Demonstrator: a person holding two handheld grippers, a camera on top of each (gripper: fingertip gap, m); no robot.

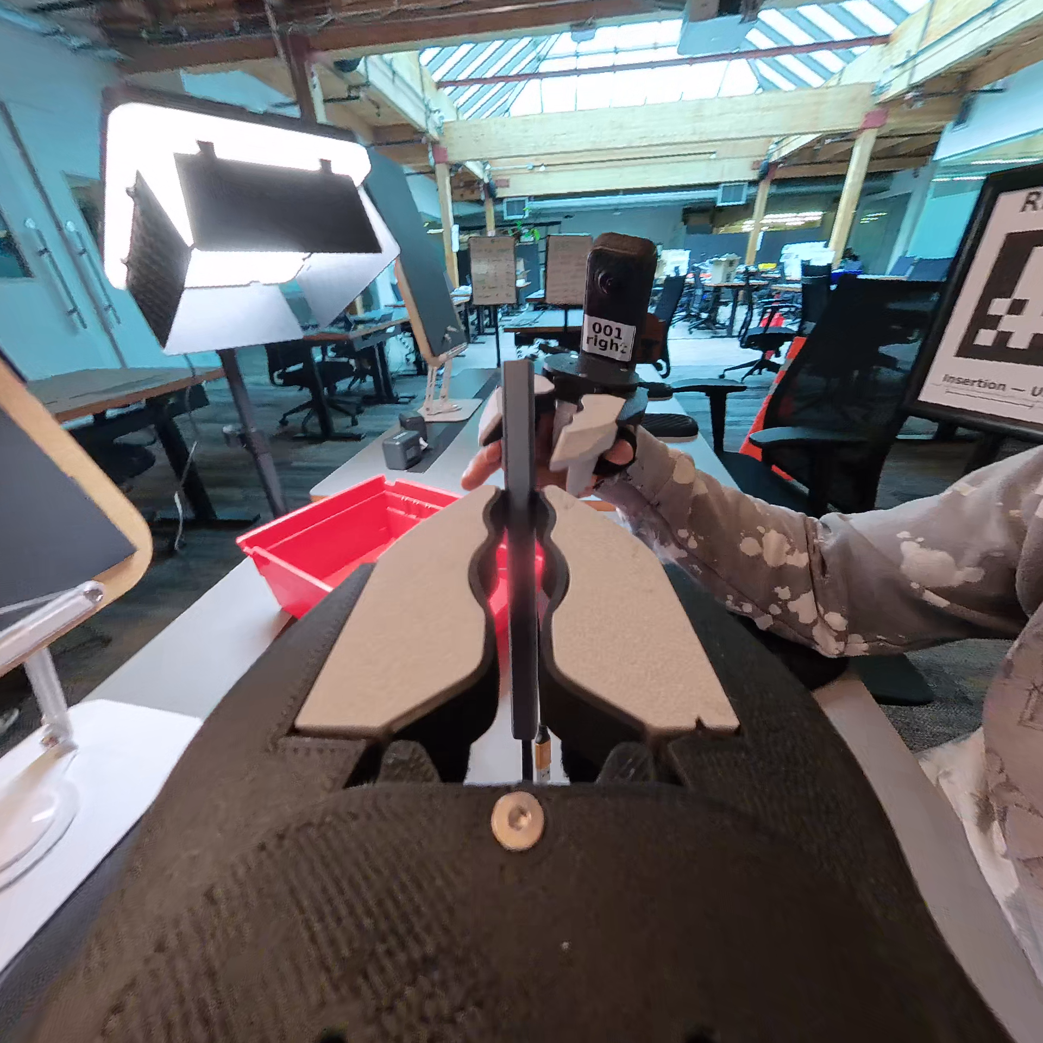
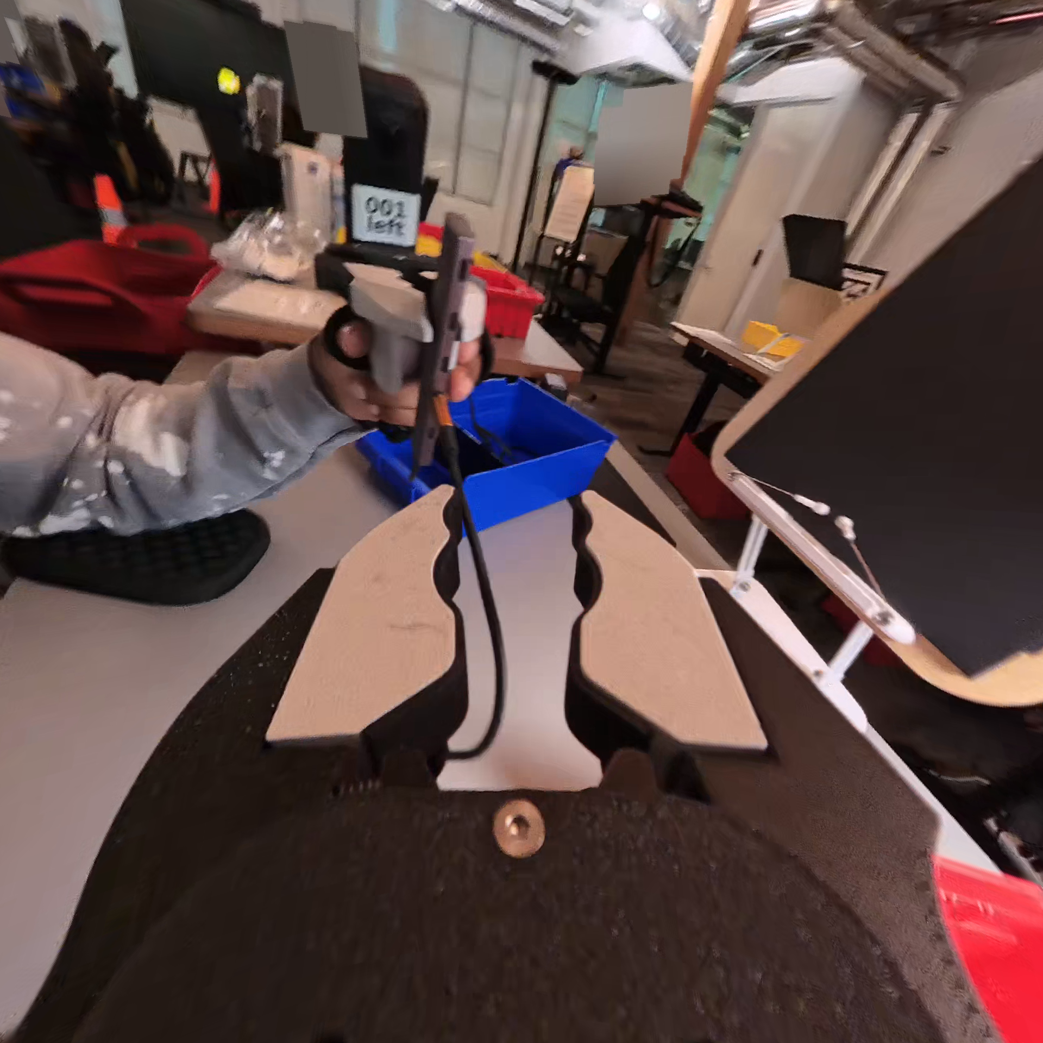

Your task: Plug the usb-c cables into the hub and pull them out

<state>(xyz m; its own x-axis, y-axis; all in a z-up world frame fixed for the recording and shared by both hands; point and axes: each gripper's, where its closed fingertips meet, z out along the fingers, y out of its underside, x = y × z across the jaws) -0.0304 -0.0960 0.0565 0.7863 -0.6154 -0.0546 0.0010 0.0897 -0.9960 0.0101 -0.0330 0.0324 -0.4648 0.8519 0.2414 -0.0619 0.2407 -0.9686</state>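
Observation:
My left gripper (image 1: 520,496) is shut on a slim dark grey hub (image 1: 519,564), held edge-on and upright between its fingers. A usb-c cable with an orange-gold plug (image 1: 543,756) sits in the hub's near lower end. In the right wrist view the left gripper (image 2: 446,333) holds the hub (image 2: 448,316) above the table, with the orange plug (image 2: 443,415) at its lower end. The black cable (image 2: 488,609) hangs down and runs loosely between the fingers of my right gripper (image 2: 516,499), which is open. The right gripper (image 1: 544,434) also shows behind the hub.
A red bin (image 1: 338,536) stands on the white table (image 1: 186,649) beyond the left gripper. A blue bin (image 2: 536,457) stands beyond the right gripper. A black pad (image 2: 141,559) lies under the sleeve. Black boards on stands (image 2: 903,451) (image 1: 51,508) flank the table. One gripper's finger ends stand about 9 cm off the other's.

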